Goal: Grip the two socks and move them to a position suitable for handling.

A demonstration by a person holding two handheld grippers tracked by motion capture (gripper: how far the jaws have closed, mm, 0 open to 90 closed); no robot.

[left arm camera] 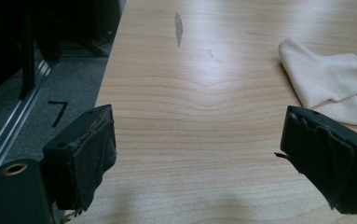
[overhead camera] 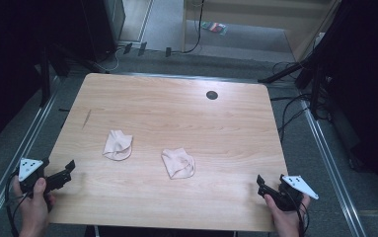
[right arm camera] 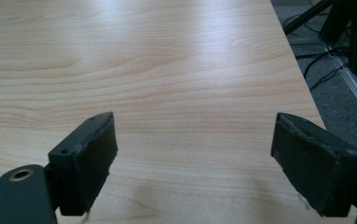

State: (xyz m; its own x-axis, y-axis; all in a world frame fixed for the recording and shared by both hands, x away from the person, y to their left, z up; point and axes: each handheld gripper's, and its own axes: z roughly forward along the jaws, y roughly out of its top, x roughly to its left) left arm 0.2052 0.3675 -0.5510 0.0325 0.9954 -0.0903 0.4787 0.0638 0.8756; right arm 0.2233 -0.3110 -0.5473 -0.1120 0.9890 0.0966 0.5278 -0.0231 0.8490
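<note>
Pale pink crumpled cloths, two, lie mid-table: left cloth (overhead camera: 117, 145), right cloth (overhead camera: 178, 163). I hold left gripper (overhead camera: 69, 171) & right gripper (overhead camera: 260, 183) at near corners, jaws spread, empty. Risk: thin fabric slips from a shallow pinch.

A: The table (overhead camera: 176, 113) was evenly lit from above, while the far left and right surroundings sat nearly black.

B: Yes; pale glare streaked the wood (left arm camera: 204, 74) in both gripper views, soft shadows lay under the slightly blurred near jaws.
</note>
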